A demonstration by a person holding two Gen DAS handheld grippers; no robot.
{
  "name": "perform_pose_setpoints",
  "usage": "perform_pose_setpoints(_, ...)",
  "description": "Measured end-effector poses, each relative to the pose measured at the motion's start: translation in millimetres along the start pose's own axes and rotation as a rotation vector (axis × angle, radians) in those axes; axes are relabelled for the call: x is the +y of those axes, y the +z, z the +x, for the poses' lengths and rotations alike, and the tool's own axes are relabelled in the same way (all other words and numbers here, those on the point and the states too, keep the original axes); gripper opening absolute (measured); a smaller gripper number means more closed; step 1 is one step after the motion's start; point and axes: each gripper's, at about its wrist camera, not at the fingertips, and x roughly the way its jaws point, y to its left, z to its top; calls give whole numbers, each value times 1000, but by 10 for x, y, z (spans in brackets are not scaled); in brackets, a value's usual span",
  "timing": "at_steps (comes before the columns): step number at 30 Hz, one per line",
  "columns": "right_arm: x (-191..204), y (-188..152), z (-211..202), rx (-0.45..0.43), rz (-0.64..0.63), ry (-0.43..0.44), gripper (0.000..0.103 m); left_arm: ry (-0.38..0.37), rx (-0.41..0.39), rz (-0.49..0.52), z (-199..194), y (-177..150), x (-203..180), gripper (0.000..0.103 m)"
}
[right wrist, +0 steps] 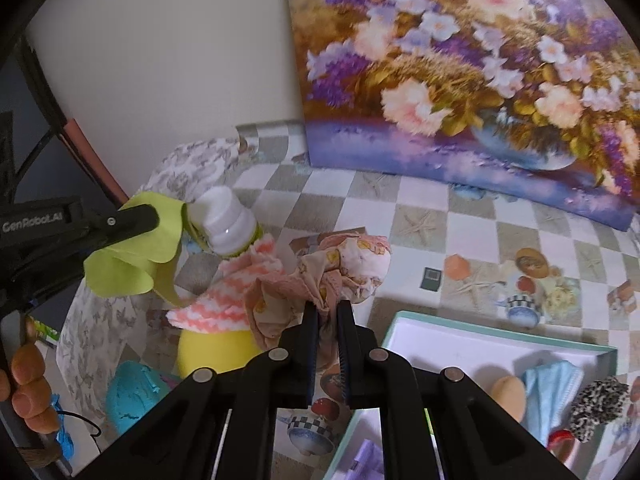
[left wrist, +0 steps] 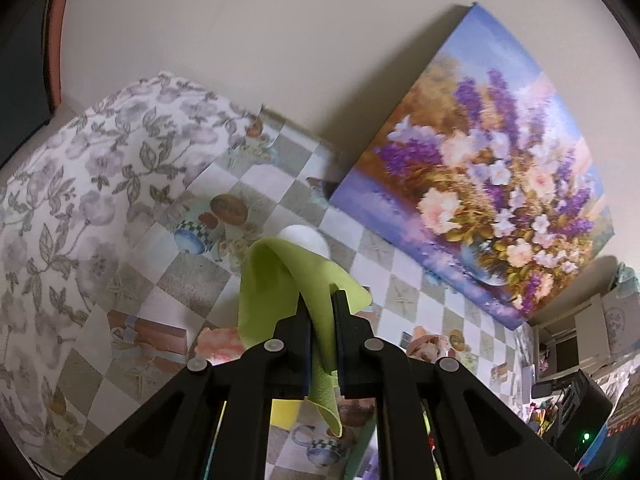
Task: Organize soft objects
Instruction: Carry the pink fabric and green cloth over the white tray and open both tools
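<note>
The left gripper (left wrist: pixel 320 300) is clamped on a green cloth (left wrist: pixel 276 280), which drapes over and below its fingers, clear of the checkered tablecloth (left wrist: pixel 408 288). The right gripper (right wrist: pixel 328 312) pinches a bunched pink patterned fabric (right wrist: pixel 344 264) just ahead of its tips. The teal-rimmed box (right wrist: pixel 500 340) to its lower right, already holding soft items, is likely where both go.

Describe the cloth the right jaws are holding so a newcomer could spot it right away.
Start at the big flower painting against the wall, then drop to the checkered tablecloth. Above the teal-rimmed box, the right gripper pinches a crumpled peach cloth with yellow print, unlike the neighbouring zigzag-striped one.
</note>
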Motion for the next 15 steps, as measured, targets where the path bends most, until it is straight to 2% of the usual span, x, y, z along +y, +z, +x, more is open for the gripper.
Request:
perform_pose_setpoints(8, -255, 6, -461, -52, 37, -66, 10, -20, -62, 85, -381, -81, -310, 10)
perform_pose_setpoints(15, -668, -14, -777, -82, 110, -144, 10, -42, -36, 186, -399, -238, -726, 10)
